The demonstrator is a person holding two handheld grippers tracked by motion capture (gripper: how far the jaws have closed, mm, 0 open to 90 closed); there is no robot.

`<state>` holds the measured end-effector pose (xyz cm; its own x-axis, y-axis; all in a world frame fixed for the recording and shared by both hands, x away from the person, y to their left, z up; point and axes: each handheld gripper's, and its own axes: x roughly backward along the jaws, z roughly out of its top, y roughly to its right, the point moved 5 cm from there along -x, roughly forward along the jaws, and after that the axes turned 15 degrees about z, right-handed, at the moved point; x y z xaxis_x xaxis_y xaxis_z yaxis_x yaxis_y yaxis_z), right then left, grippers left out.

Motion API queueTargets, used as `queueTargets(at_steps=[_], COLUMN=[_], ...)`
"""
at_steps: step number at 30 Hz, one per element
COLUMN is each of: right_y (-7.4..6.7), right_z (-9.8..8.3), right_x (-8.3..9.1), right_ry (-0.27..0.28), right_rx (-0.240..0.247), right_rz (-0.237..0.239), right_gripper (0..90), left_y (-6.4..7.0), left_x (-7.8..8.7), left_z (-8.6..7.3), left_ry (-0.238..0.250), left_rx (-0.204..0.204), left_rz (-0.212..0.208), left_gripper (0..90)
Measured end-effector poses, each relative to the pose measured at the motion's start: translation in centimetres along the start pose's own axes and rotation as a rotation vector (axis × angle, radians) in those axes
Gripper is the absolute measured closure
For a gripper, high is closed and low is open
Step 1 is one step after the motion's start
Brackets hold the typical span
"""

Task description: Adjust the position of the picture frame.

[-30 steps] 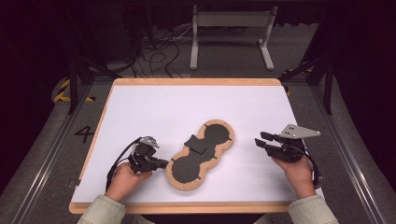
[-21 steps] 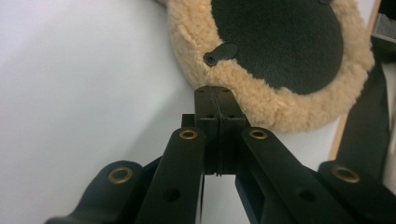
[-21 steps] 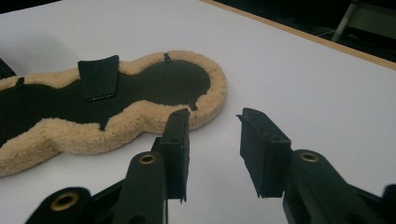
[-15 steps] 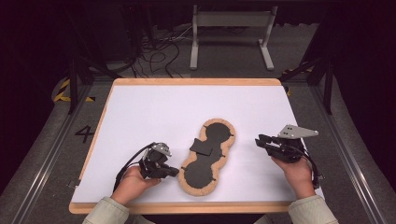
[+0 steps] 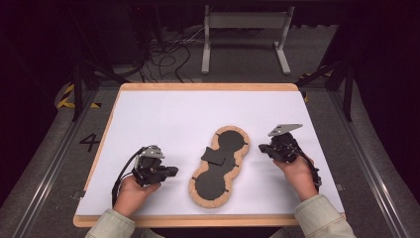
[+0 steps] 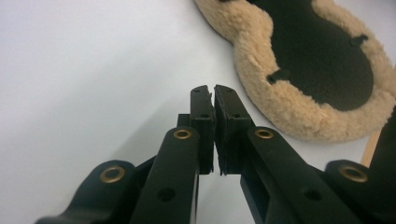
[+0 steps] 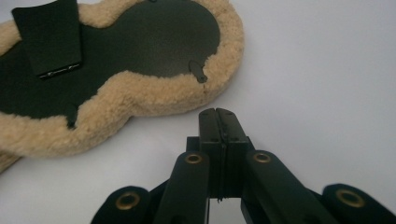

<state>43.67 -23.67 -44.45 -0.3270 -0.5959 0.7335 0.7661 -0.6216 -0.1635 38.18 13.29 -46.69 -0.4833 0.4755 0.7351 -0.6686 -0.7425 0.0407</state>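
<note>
On the floor left of the table (image 5: pixel 148 106) a painted "4" (image 5: pixel 89 142) can be read; no brand or label shows on anything else. The left gripper (image 5: pixel 173 171) sits at the near left of the white tabletop, its jaws all but closed with only a thin slit between them and nothing in it; in the left gripper view (image 6: pixel 213 95) the pads point at bare table, with the pad's fleece edge just off to the right. The pad (image 5: pixel 233 163), a peanut-shaped piece with a tan fleece rim and black face, lies flat in the middle of the near half, its long axis running from near-left to far-right. A black flap (image 5: pixel 214 156) lies folded across its waist, toward the left side. The right gripper (image 5: pixel 262 148) is near the pad's far lobe, jaws pressed fully together and empty, having just been closing; in the right gripper view (image 7: pixel 218 116) its tip stands just short of the fleece rim, not touching. By my reading the right gripper is the nearer one, so a grasp of the far lobe's rim would fall to it, once the jaws are opened, while the left would have to travel rightward to reach the near lobe.
</note>
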Motion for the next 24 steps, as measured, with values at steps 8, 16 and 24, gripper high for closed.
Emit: queueTargets(at_steps=[8,16,24], right_y=[0.3,0.4,0.5], right_z=[0.9,1.3,3.3], right_x=[-3.2,-4.8,-6.6], right_ry=[-0.101,-0.127,-0.123], right_rx=[-0.028,-0.062,-0.075], right_rz=[-0.028,-0.034,-0.026], right_gripper=[90.0,90.0,90.0], left_y=[-1.6,-1.4,-1.2], left_x=[1.4,1.7,2.2], left_z=[-0.4,-1.0,-2.0], left_ry=[0.062,0.053,0.037], left_rx=[0.065,0.065,0.074], left_rz=[0.042,0.036,0.039], left_gripper=[86.1,85.5,85.5])
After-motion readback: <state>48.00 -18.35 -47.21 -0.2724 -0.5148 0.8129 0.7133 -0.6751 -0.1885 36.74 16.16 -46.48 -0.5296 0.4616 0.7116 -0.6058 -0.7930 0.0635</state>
